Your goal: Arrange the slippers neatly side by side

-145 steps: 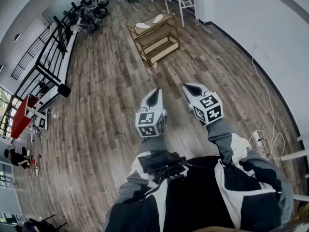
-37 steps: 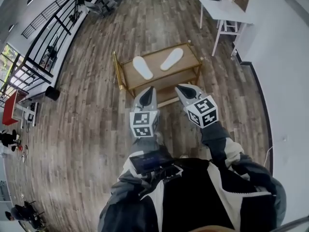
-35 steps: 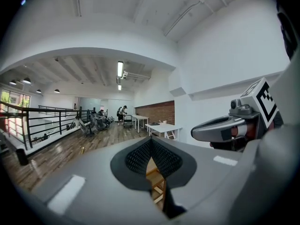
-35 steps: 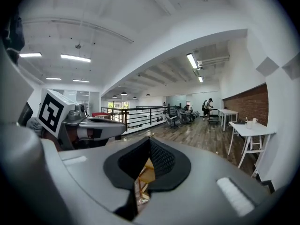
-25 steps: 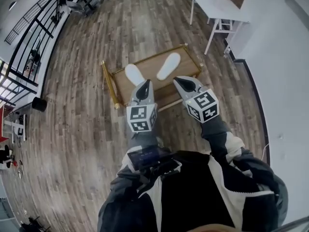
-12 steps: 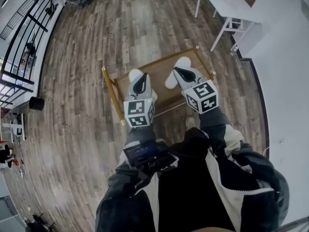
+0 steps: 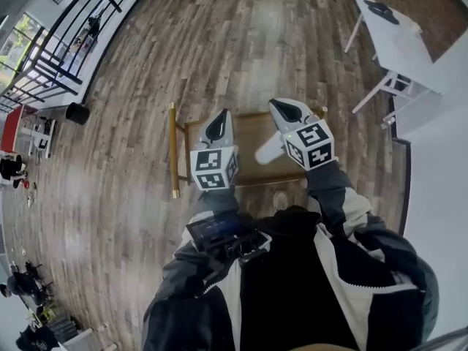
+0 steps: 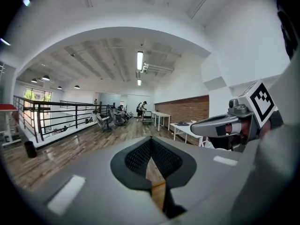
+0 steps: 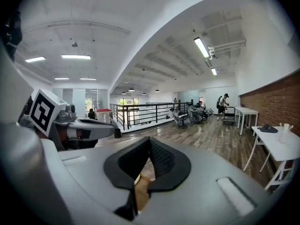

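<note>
1. Step in hand, as I read it: the approach. The person stands over the gold-framed wooden low surface [image 7: 248, 131] with both tools held out above it. No pick has started.
2. The left gripper [image 7: 221, 117] has its fingers pressed together with nothing between them. Its own view shows only the surface's wood and gold edge through the slit.
3. The right gripper [image 7: 282, 108] is the same, fingers closed and empty. It points forward and slightly down, over the right half of the surface.
4. Task thing: a white flat slipper [image 7: 268, 151] lies on the surface top, just beside and partly under the right gripper. It is angled, not squared to the edge.
5. The second slipper is not visible in any view. It may be hidden under the left gripper, but I can't confirm that.
6. The next move calls for:
   - opening the fingers;
   - tipping the tools down toward the surface;
   - taking a slipper by its edge, as it looks thin and floppy;
   - sliding or lifting it until it lies parallel to its mate.
7. Risk: closed fingers pushed down could shove the slipper off the edge.
8. Counts:
   - grippers: two;
   - slippers seen: one;
   - low surface: one;
   - white folding table [image 7: 398, 42]: one, well apart on the wood-plank floor [image 7: 124, 167].
</note>
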The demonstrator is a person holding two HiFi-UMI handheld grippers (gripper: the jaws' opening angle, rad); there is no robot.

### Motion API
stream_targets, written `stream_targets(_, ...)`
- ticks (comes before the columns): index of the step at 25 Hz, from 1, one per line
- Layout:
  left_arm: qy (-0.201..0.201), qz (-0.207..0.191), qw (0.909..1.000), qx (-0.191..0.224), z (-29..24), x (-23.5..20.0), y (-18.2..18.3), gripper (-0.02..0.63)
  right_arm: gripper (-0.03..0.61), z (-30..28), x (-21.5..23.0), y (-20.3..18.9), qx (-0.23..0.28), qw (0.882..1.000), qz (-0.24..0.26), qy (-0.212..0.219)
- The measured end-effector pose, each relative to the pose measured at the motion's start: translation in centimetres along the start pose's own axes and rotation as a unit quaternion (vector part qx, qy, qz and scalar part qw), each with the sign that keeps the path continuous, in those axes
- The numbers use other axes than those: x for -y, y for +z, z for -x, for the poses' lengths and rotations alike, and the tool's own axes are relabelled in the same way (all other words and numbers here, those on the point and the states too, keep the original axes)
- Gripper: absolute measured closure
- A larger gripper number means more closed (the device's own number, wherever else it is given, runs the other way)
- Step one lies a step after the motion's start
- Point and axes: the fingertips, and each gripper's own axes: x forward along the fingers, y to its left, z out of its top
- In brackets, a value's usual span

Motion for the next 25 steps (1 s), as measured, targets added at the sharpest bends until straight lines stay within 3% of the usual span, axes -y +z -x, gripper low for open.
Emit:
stream_targets(7, 0.041, 0.01, 0.9991, -0.002, -1.4, -2.5, 0.8, 0.606, 0.572, -2.9, 0.6, 1.2, 0.003, 0.999, 0.006, 0.041)
stream_targets(17, 0.014, 0.002, 0.9999, 0.001, -3.8, -4.1, 2.5, 0.606, 0.572, -5.0, 1.7, 2.6, -0.001, 1.0, -0.001, 0.021)
stream_targets(22, 0.01, -0.002, 0.9994, -0.032, -4.1, -5.4, -0.2, 0.609, 0.572, -5.9, 1.2, 2.0, -0.01, 1.0, -0.007, 0.02)
stream_targets(25, 0.01, 0.003, 0.9975, -0.07, -4.4, -6.4, -3.7, 0.607, 0.572, -6.2, 1.0, 1.3, -0.018, 1.0, -0.007, 0.016)
